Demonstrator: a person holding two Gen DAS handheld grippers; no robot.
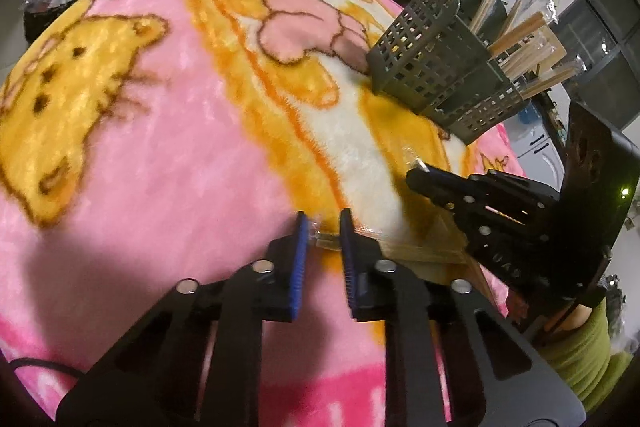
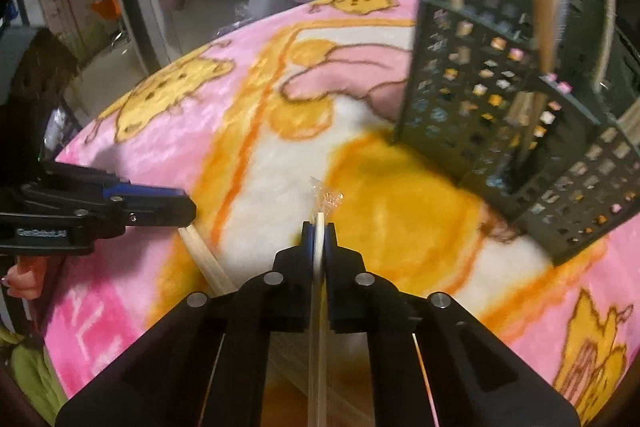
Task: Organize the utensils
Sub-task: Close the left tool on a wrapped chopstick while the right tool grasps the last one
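Wrapped chopsticks (image 2: pixel 319 267) sit clamped edge-on in the right gripper (image 2: pixel 319 233), jaws nearly together on the pair; clear wrap end (image 2: pixel 326 197) sticks out past the tips toward the caddy (image 2: pixel 516 131). Pair runs back under the gripper body, away from the caddy. A 2nd wrapped pair (image 1: pixel 400 251) lies on the blanket (image 1: pixel 168 131) on the near side of the caddy, w/ the left gripper (image 1: pixel 323 227) at its end: jaws narrow, crinkled film and the stick end between the pads, looks pinched. In the right view the left gripper (image 2: pixel 176 203) comes in well left of the caddy, wood sticks (image 2: pixel 204 255) showing just below it.

Handling, my guess: very light, stiff lengthwise but thin, so could snap if levered. Film is slick and loose, sticks may slide inside it or twist in the pads. Best hold = on the wood itself near one end, not on the empty film tail, so the far end can drop into a caddy slot.

Caddy: grey lattice, several compartments, already holding more wrapped sticks (image 1: pixel 520 39) upright/leaning. It looks tilted, though fisheye may exaggerate. Blanket is soft pink plush, covers the counter, so things sink a bit and edges are hard to get under
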